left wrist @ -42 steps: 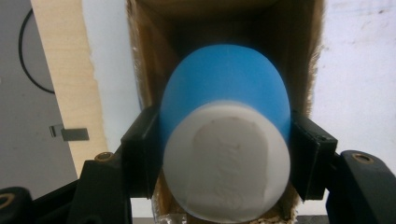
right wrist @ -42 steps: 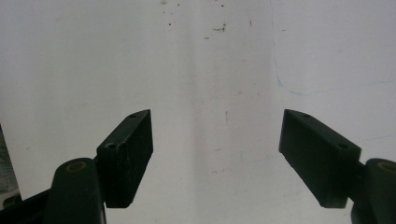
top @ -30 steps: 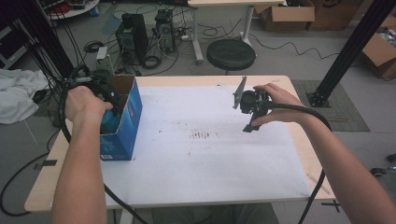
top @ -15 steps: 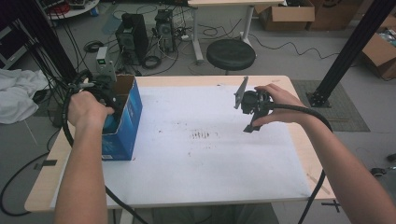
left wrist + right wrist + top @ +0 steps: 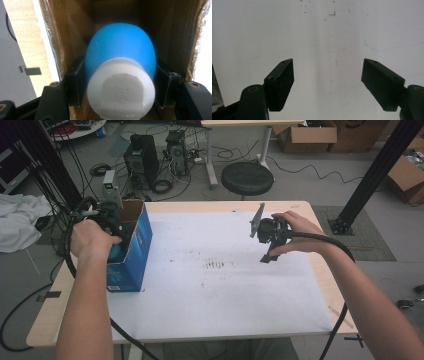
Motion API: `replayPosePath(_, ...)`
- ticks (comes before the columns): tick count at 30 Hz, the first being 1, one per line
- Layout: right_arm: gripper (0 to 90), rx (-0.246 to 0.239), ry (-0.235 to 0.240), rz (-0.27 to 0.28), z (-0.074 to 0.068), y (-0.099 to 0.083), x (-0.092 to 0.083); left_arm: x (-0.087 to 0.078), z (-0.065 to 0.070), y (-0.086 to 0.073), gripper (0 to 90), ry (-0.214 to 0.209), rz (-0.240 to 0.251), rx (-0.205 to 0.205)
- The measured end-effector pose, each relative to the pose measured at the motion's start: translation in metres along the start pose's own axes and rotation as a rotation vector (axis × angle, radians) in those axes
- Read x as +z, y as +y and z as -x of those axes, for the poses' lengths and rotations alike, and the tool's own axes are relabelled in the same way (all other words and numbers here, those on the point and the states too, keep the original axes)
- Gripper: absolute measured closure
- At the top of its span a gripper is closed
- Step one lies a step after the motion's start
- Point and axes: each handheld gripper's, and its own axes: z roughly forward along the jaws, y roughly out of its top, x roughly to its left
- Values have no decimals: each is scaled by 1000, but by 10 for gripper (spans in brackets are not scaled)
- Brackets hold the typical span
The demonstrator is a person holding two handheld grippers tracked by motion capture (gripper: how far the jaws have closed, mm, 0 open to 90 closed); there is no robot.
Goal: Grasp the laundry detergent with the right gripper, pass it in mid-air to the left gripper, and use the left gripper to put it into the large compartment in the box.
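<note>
A blue rounded bottle (image 5: 120, 47) with a white cap (image 5: 121, 87) lies inside an open cardboard box whose brown inner walls (image 5: 65, 37) surround it. My left gripper (image 5: 120, 83) is shut on the bottle, one black pad on each side just behind the cap. From above, the box (image 5: 131, 252) is blue outside and stands at the table's left edge, with my left gripper (image 5: 102, 217) reaching into its open top. My right gripper (image 5: 261, 242) hovers over the right part of the white sheet (image 5: 215, 285). It stands open (image 5: 328, 80) with nothing between its fingers.
The white sheet bears a few dark specks (image 5: 216, 265) near its middle. Beyond the table's far edge are a black stool (image 5: 247, 177) and computer towers (image 5: 142, 160) on the floor. A black post (image 5: 372, 175) rises at the right. Cables trail off the table's near side.
</note>
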Motion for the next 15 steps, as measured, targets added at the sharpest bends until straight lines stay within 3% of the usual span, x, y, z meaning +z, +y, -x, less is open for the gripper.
replayPosePath(15,263,12,-3,0,0,-6,-2,1,4,0,333,7,-13,-4)
